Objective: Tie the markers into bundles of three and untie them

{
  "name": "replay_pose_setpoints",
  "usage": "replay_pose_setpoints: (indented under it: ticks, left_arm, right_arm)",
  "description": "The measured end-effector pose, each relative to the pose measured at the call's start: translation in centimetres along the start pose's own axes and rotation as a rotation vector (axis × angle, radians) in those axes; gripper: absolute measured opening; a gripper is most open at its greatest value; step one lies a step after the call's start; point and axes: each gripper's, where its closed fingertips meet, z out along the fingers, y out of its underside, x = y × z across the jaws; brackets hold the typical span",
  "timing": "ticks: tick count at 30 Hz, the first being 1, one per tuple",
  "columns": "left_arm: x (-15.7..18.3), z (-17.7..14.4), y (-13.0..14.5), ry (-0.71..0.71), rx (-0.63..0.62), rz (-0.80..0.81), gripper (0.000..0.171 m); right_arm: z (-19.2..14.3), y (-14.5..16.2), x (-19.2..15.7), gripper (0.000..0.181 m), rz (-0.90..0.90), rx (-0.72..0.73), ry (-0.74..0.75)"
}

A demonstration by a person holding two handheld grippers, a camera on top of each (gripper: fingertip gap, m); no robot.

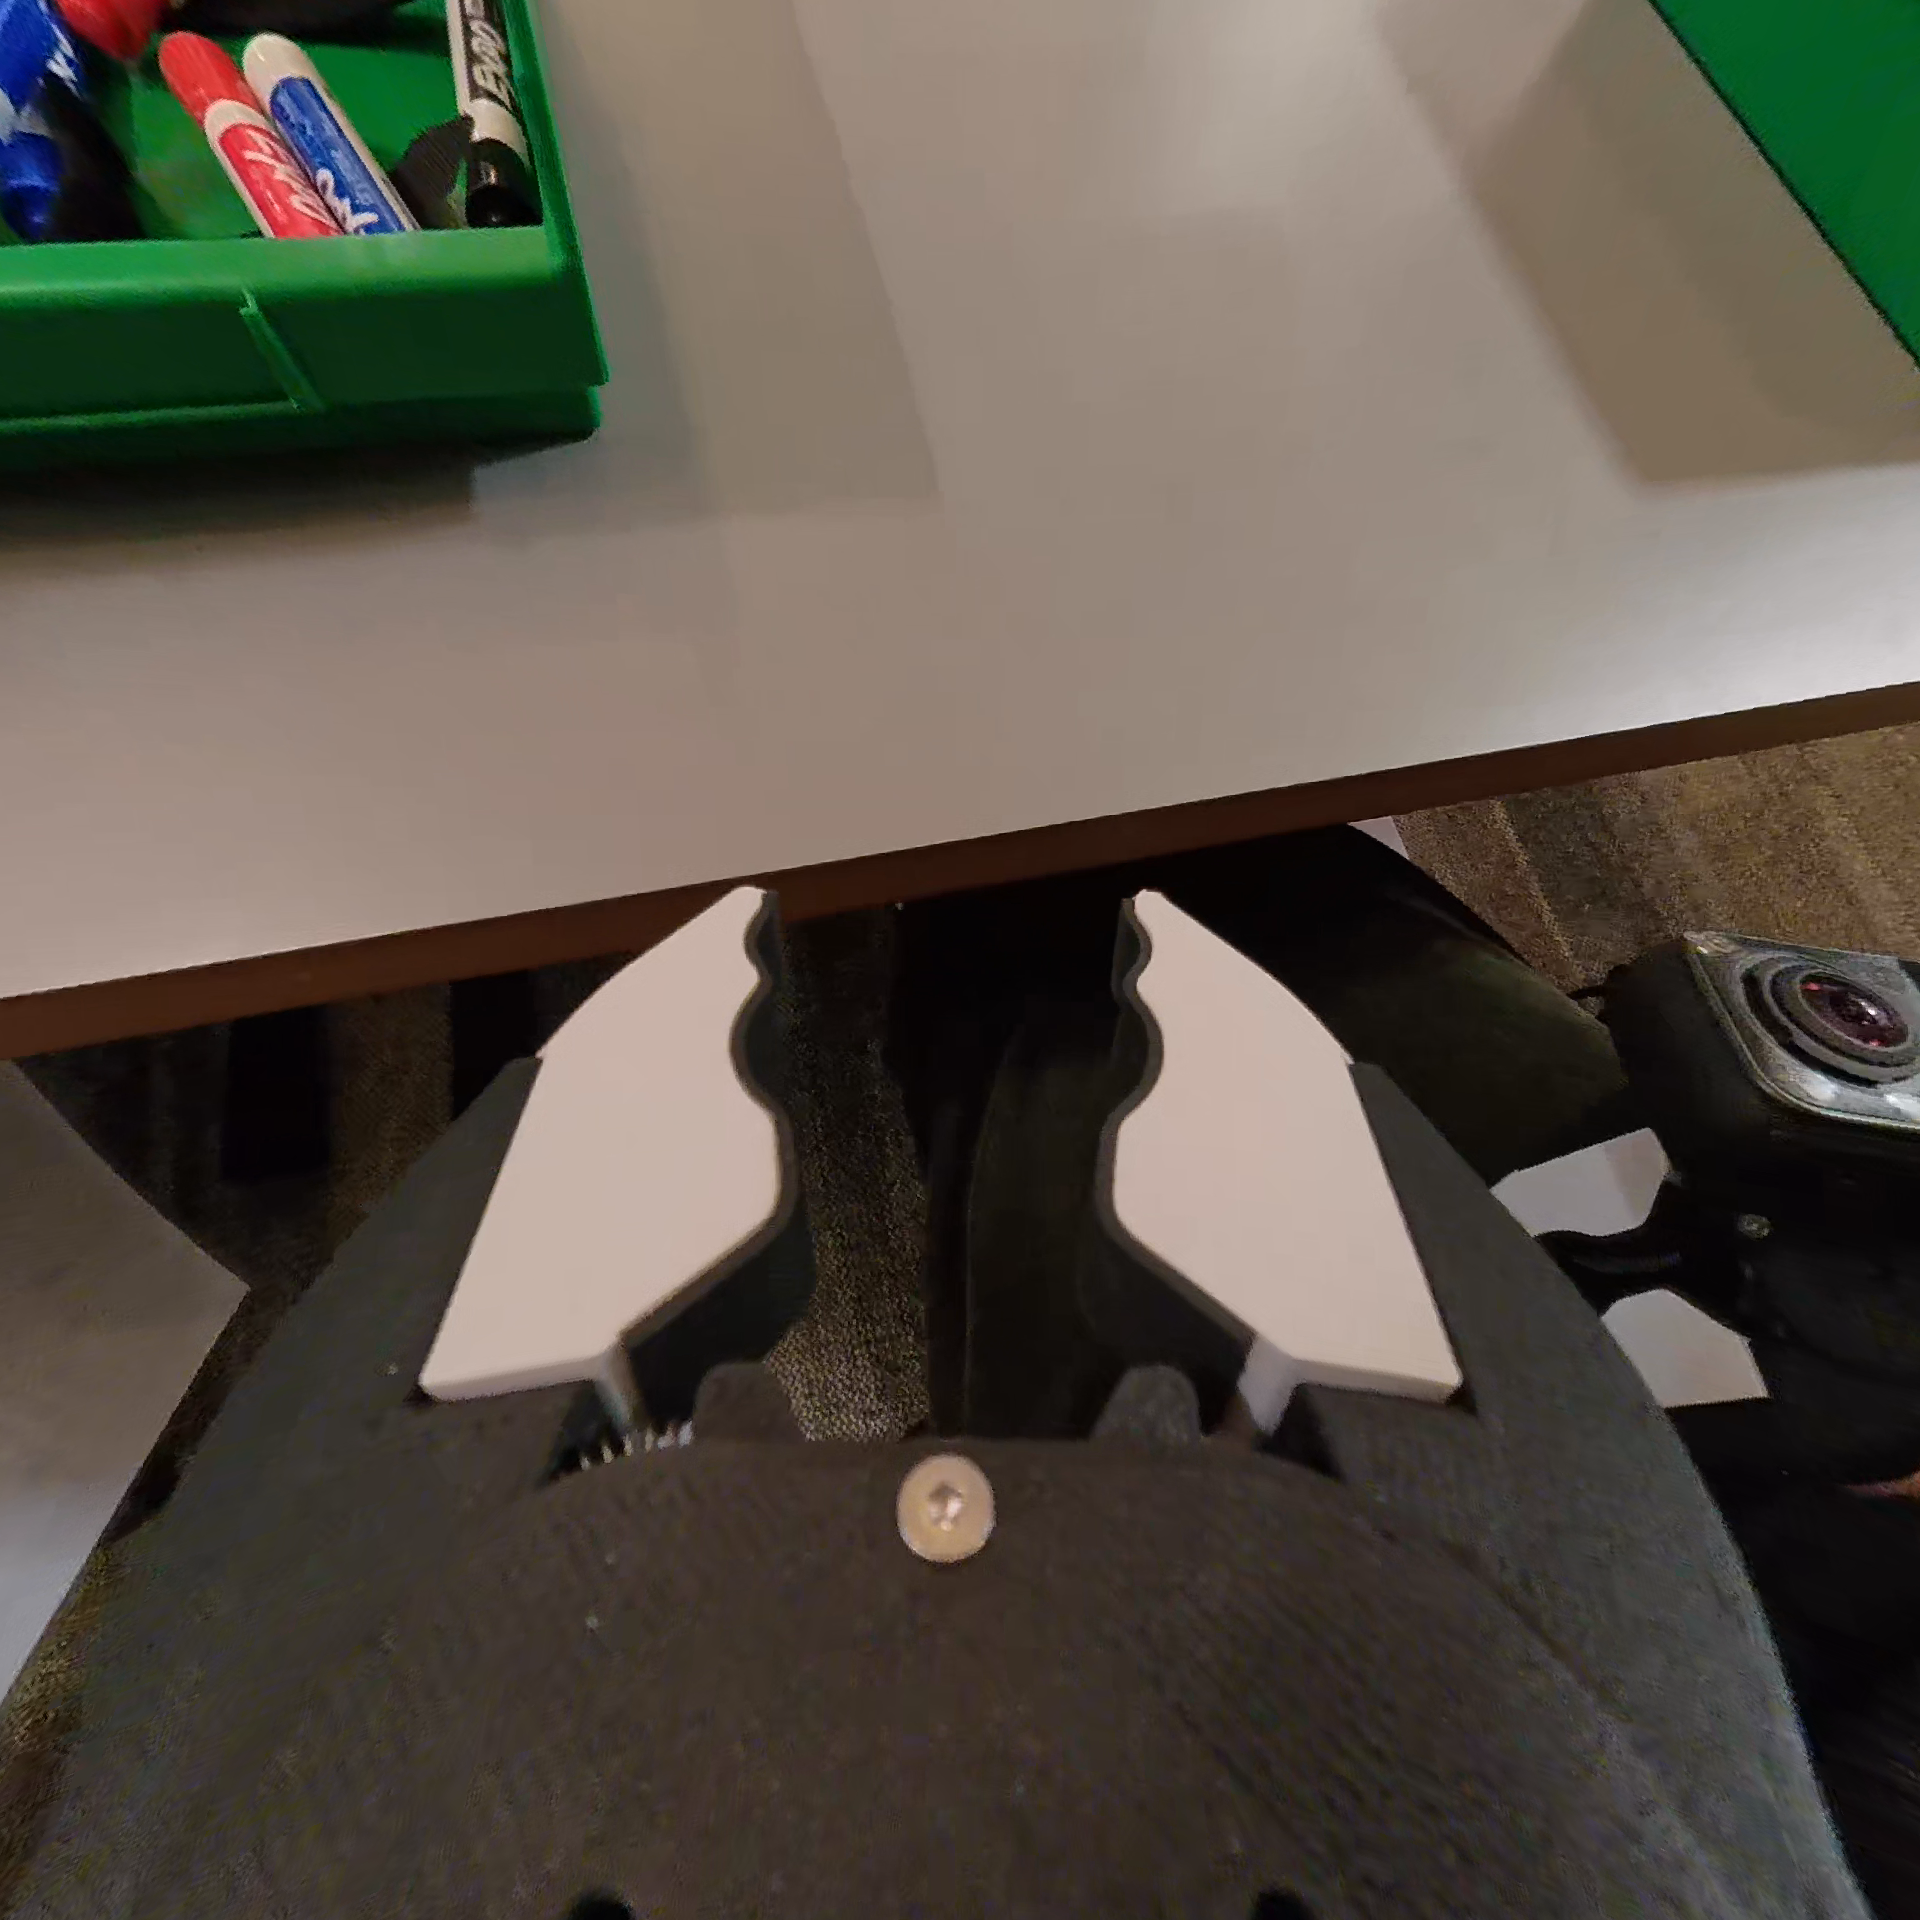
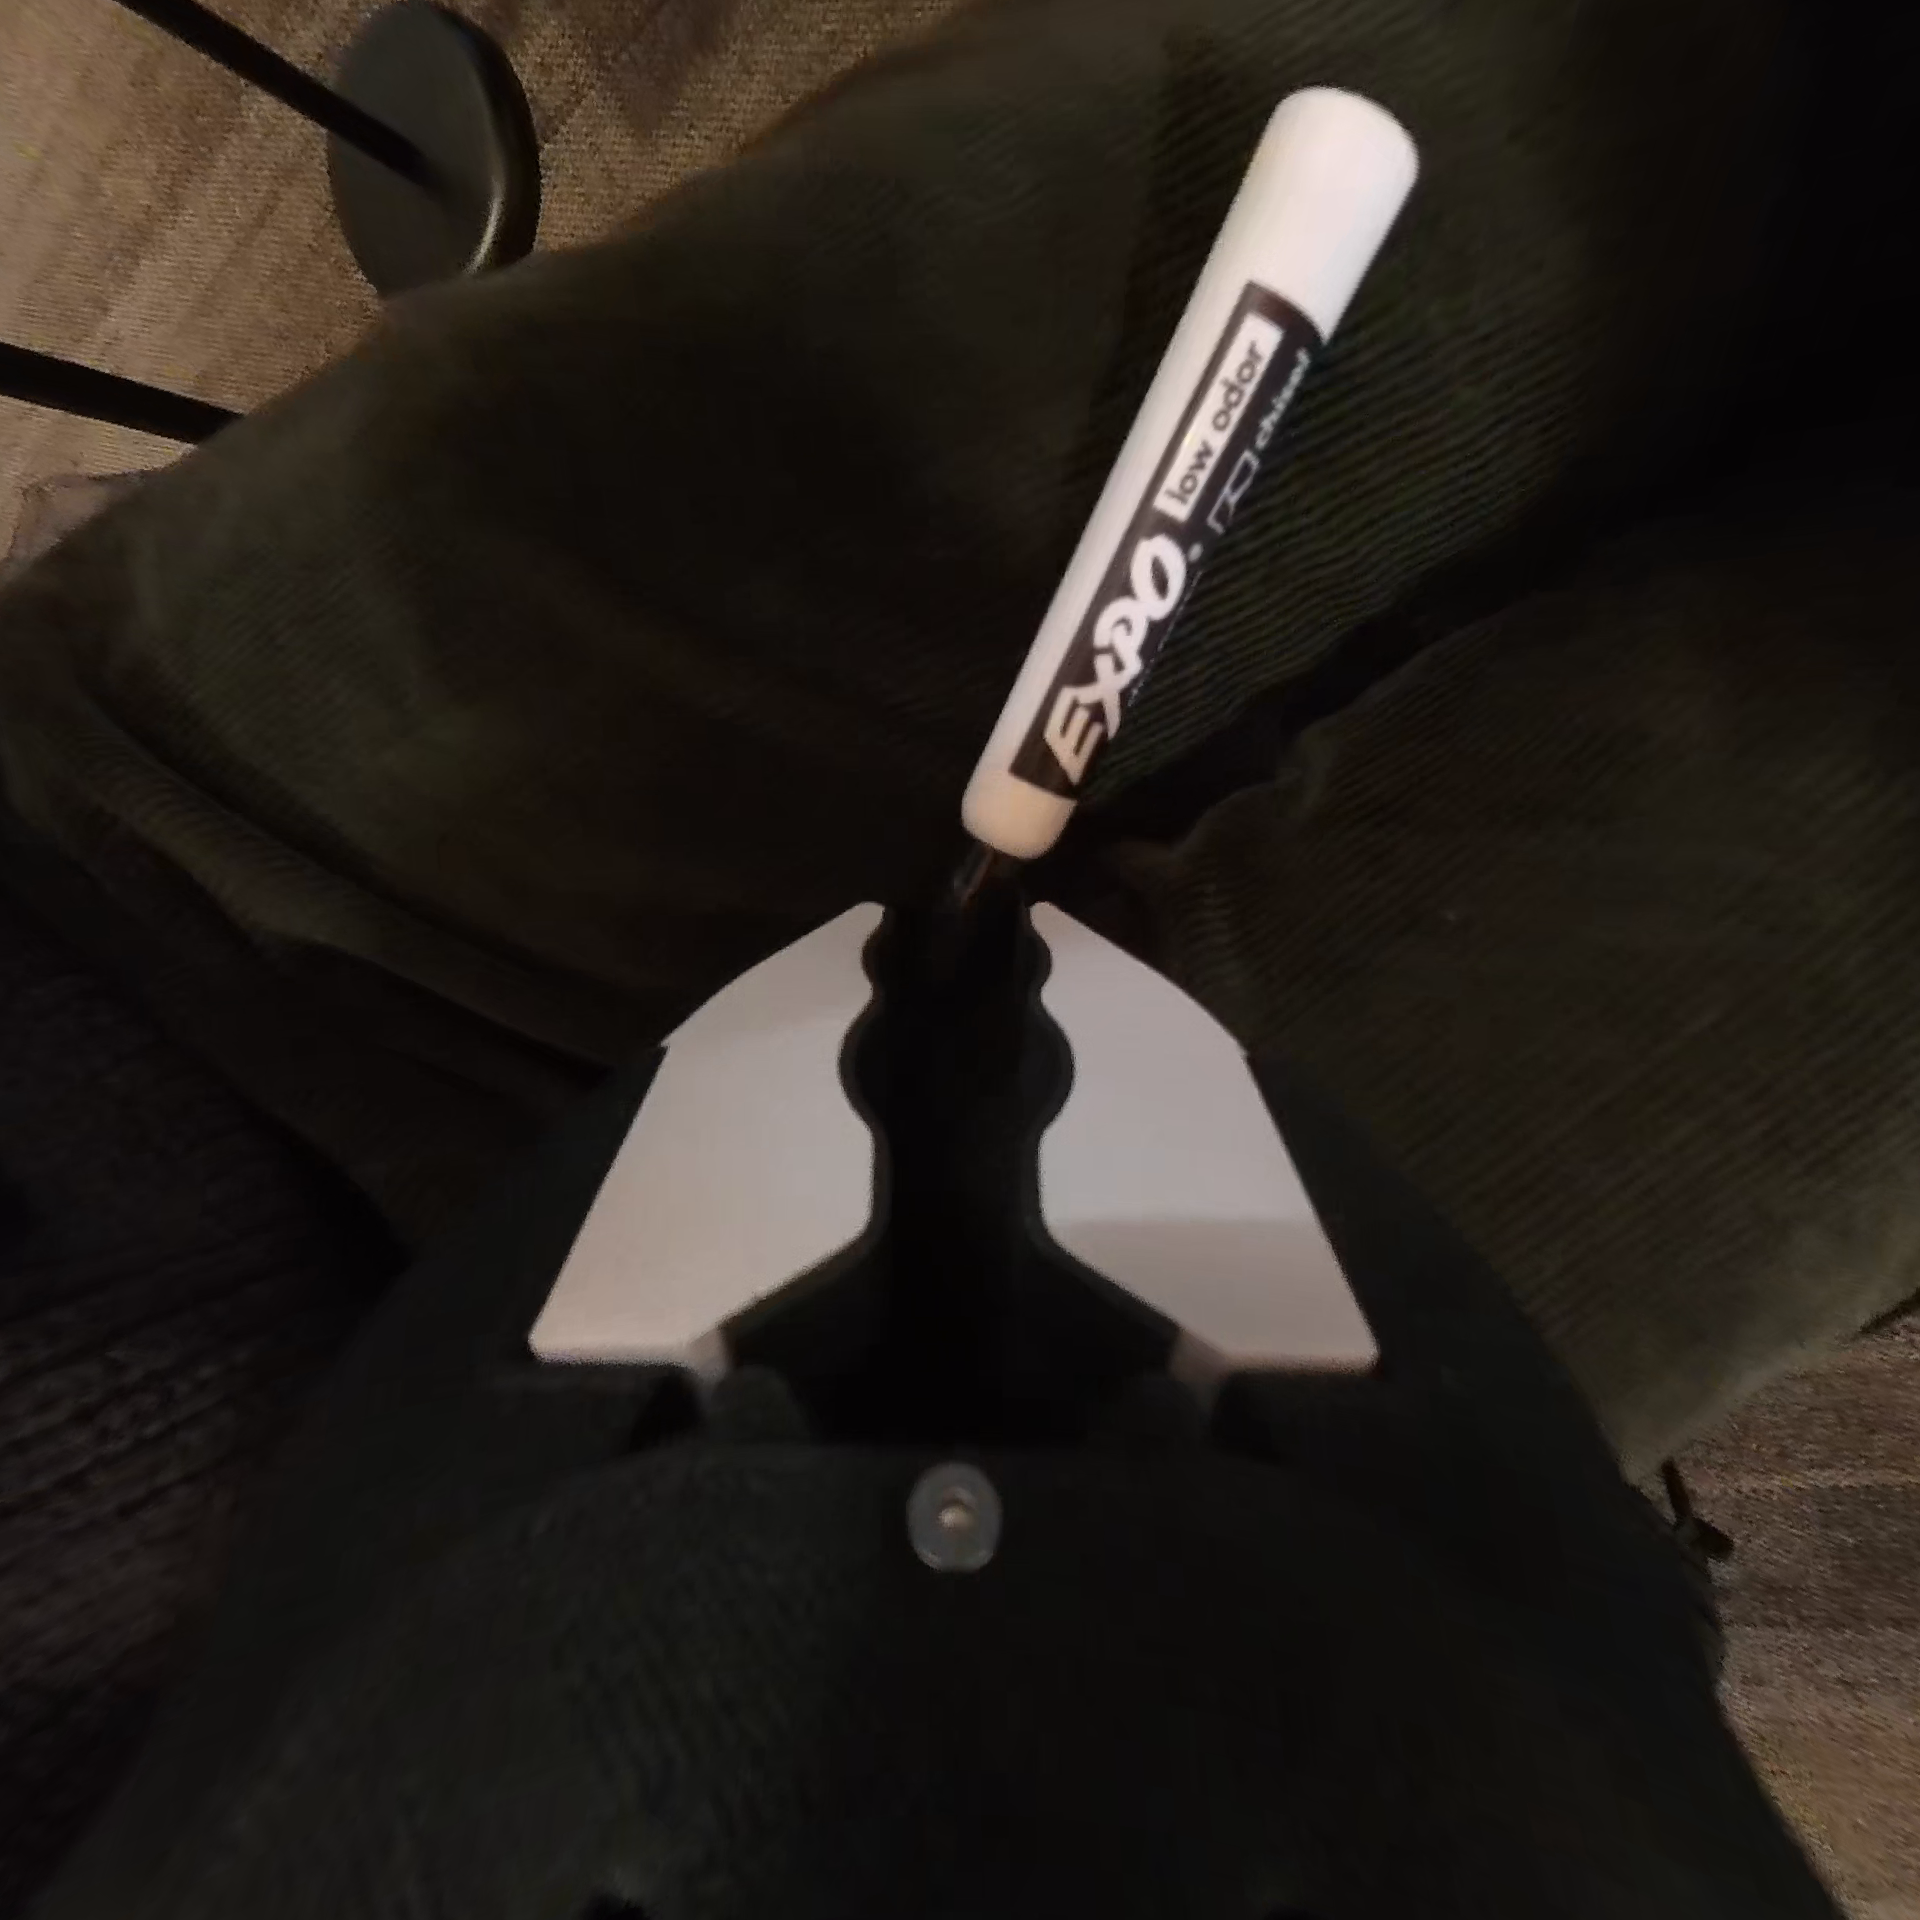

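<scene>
The left gripper (image 1: 948, 914) is hanging wide apart and empty at the white table (image 1: 1039, 468) edge, a green bin (image 1: 312, 332) of markers sitting upper left. The right gripper (image 2: 956, 914) is pinching a white marker (image 2: 1195, 468) by its dark end, the barrel pointing toward the upper right over dark trousers (image 2: 623, 520).

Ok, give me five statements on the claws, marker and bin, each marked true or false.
1. The left claw is open and empty. True.
2. The right claw grips a marker by its dark end. True.
3. The marker's barrel is blue. False: it is white with a black label.
4. The green bin is empty. False: it holds several markers.
5. The left claw rests inside the bin. False: it is at the table edge, apart from the bin.
</scene>
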Motion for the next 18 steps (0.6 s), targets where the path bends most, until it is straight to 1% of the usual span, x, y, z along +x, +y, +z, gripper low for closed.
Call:
replay_pose_setpoints:
  ticks: [3,7,11,14,15,18]
  left_arm:
    - [-0.2,0.2,0.2,0.009,-0.012,-0.010,0.064]
    - [-0.5,0.0,0.0,0.001,0.005,-0.014,0.063]
    - [-1.0,0.0,-0.1,0.013,0.011,-0.050,0.063]
    - [-1.6,-0.1,-0.2,0.018,0.015,-0.116,0.063]
    - [-2.1,-0.4,-0.7,0.009,0.046,-0.148,0.064]
    - [-4.1,-2.3,-3.2,-0.047,0.227,-0.246,0.064]
  right_arm:
    - [-0.3,-0.2,-0.2,0.022,-0.035,0.008,0.003]
    - [-1.6,-0.8,-0.4,0.021,-0.118,0.040,0.031]
    - [-4.0,-2.8,-2.0,0.021,-0.124,0.158,-0.041]
    - [-6.1,-4.5,-2.8,0.020,-0.128,0.257,-0.076]
    - [-7.1,-5.1,-2.9,0.020,-0.129,0.290,-0.082]
    - [-10.2,-7.3,-3.0,0.021,-0.157,0.381,-0.074]
